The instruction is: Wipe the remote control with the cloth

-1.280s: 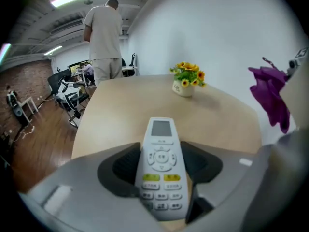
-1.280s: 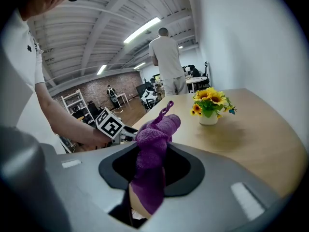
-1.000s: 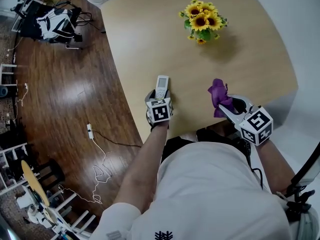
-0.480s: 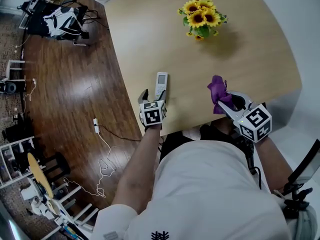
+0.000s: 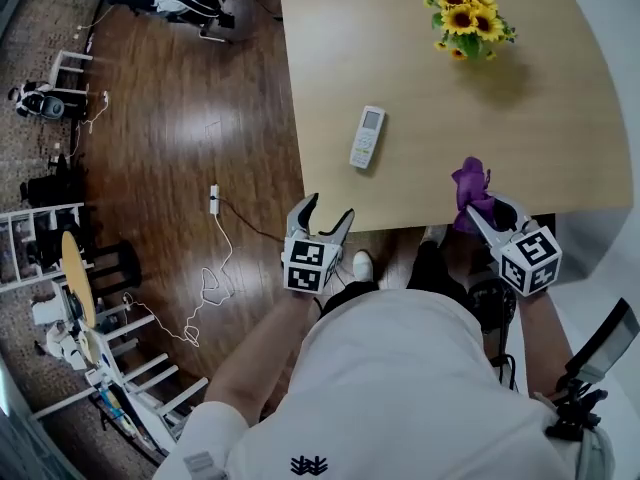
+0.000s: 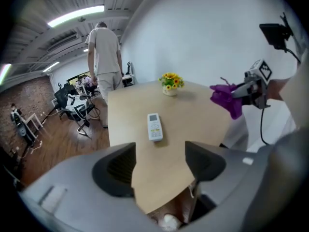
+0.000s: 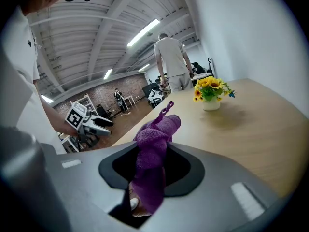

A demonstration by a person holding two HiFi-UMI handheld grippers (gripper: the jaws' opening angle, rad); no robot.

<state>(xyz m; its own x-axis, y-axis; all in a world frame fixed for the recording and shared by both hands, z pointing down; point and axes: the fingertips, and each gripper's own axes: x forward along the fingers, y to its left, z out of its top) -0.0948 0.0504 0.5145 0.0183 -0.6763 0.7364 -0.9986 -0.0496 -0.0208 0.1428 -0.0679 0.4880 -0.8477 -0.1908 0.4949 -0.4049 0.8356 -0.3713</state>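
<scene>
The white remote control lies flat on the light wooden table, near its front left edge; the left gripper view shows the remote ahead of the jaws. My left gripper hangs off the table's front edge, above the floor and short of the remote. It is open and empty; its jaws have just been opening off the remote, then closing a little. My right gripper is at the front edge to the right, shut on a bunched purple cloth that sticks up from its jaws.
A small vase of sunflowers stands at the table's far side. Dark wooden floor with a power strip and cable lies left of the table. A person stands beyond the table's far end.
My left gripper let go of the remote, opened, and drew back off the table edge. The remote stays on the table. The right gripper still holds the cloth, slightly lower.
</scene>
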